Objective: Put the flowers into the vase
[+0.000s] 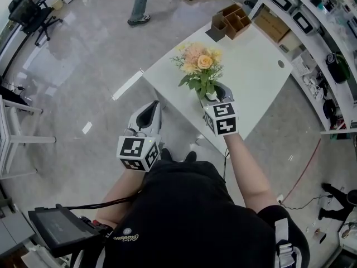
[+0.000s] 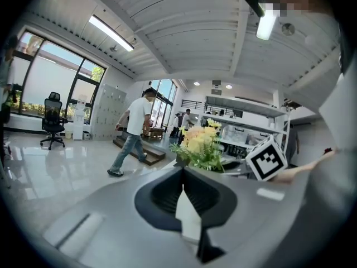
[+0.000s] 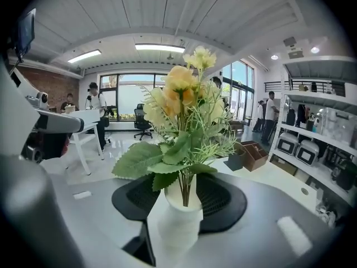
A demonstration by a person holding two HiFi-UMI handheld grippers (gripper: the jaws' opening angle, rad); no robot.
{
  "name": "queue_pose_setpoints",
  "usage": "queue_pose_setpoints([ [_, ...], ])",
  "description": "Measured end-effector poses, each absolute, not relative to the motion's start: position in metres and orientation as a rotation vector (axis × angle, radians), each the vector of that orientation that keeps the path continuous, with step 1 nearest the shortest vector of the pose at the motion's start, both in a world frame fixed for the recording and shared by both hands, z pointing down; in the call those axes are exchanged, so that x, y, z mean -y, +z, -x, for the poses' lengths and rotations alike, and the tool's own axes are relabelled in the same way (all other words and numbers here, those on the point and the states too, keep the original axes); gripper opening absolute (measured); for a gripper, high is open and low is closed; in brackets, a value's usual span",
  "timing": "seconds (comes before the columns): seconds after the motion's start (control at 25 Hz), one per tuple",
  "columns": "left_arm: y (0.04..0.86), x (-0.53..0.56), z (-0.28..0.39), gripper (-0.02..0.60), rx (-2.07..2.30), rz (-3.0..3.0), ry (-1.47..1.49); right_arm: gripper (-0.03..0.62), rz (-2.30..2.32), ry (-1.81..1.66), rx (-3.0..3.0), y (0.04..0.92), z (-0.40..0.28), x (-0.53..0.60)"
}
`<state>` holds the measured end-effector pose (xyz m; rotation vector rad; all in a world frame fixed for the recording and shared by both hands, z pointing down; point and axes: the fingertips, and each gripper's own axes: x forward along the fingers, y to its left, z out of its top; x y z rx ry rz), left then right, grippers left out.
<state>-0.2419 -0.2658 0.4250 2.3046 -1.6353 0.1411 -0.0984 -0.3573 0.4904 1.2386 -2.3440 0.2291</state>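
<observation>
A bunch of yellow and peach flowers with green leaves stands upright in a small white vase near the front edge of the white table. My right gripper reaches the vase from the near side. In the right gripper view the vase stands between the jaws of my right gripper, whose dark pads sit wide to either side and clear of it, with the flowers rising above. My left gripper hangs left of the table over the floor, tips together and empty. From it, the flowers show ahead.
A brown wooden organizer sits at the table's far corner. Shelves with boxes line the right side. A person walks across the floor beyond the table. An office chair stands far left. A tablet hangs at lower left.
</observation>
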Motion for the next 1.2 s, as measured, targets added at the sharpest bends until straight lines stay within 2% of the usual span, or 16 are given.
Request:
queue_pose_setpoints([
  [0.76,0.423,0.265,0.234,0.006,1.604,-2.328,0.141,0.199,-1.316,0.291,2.413,0.466,0.072,0.325],
  [1.2,0.413,0.268,0.222,0.006,1.585,-2.366,0.116,0.145,-1.464,0.436,2.538,0.438,0.051,0.293],
])
